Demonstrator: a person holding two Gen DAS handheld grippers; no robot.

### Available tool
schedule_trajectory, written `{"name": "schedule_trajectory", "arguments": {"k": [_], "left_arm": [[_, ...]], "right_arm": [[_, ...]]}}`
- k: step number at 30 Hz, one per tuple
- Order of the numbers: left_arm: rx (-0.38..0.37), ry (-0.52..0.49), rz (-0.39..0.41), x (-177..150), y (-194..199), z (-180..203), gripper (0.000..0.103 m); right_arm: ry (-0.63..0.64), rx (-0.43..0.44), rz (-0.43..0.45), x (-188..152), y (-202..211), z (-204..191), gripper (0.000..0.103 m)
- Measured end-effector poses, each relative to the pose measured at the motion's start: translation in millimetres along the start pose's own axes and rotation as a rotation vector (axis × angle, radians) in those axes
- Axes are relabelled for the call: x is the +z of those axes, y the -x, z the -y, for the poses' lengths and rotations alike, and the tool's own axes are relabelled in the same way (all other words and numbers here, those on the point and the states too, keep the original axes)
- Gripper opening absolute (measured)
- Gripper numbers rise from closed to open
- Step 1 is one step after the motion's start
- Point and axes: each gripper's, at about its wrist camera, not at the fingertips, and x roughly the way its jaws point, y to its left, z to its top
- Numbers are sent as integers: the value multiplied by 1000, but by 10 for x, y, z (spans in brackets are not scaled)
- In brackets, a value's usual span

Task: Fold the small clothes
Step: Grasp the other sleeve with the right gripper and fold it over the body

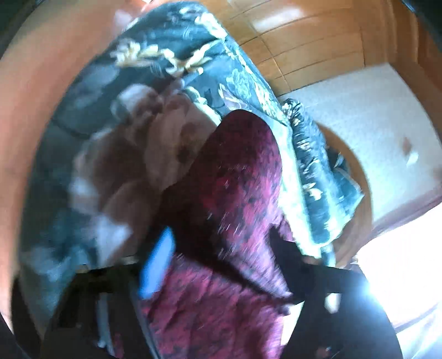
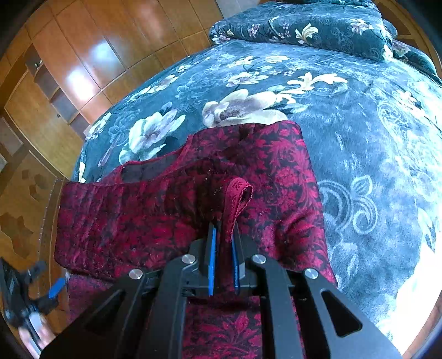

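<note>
Fabric here looks soft, thick and floppy, so judge it light but prone to sag and bunch wherever you leave it unsupported. The red garment (image 2: 171, 210) lies partly spread on the floral bedspread (image 2: 359, 132), with one end hanging over the near edge of the bed. Your right gripper (image 2: 223, 243) has its fingers pressed together on a raised fold of the garment's hem, a little loop of cloth standing up just beyond the tips. Your left gripper (image 1: 221, 265) is harder to read: that view is blurred, red cloth fills the space around one blue pad (image 1: 157, 265), and I cannot tell whether it pinches anything. A hemmed edge or corner seems the best hold, since the plush middle would likely just pucker. Beyond the garment the bedspread lies flat toward the pillow (image 2: 304, 24), which is well apart. On the left the bed ends near a wooden wardrobe (image 2: 91, 63).
</note>
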Motion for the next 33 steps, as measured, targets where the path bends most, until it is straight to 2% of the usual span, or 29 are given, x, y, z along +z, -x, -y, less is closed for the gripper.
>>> {"name": "schedule_trajectory", "arguments": {"k": [1, 3, 6, 9, 11, 12, 15, 17, 19, 20, 21, 22, 26, 27, 33], "left_arm": [[-11, 19, -5, 39, -47, -3, 36], [15, 34, 10, 91, -133, 19, 18], [24, 0, 30, 23, -84, 80, 14], [111, -96, 22, -137, -94, 145, 14], [166, -132, -6, -201, -190, 148, 15], [206, -139, -16, -215, -208, 128, 21], [200, -159, -18, -176, -57, 167, 30], [195, -204, 20, -106, 120, 235, 31], [181, -219, 49, -31, 242, 273, 55], [184, -220, 72, 49, 272, 286, 61], [191, -217, 96, 150, 287, 301, 71], [182, -210, 97, 231, 272, 309, 76], [124, -168, 27, 593, -57, 348, 79], [109, -164, 5, 650, -131, 346, 81], [48, -106, -70, 890, -547, 307, 81]], "right_arm": [[0, 0, 1, 2, 0, 0, 9], [6, -1, 6, 15, 11, -8, 9], [28, -3, 31, 55, 86, -58, 9], [45, -2, 111, 112, 318, -87, 8], [48, -38, 125, 128, 344, -38, 7], [39, -59, 93, 119, 250, 20, 7], [9, -80, 3, 49, -9, 150, 7], [1, -80, -10, -7, -69, 197, 8], [-5, -66, -3, -22, -34, 224, 11], [-6, -68, -5, -20, -22, 234, 16], [-3, -70, -3, -19, -2, 239, 18], [6, -74, 6, -21, 30, 234, 18], [21, -75, 13, -30, 91, 193, 16], [9, -62, 4, -33, 76, 208, 16], [4, -26, -8, -24, 14, 251, 19]]}}
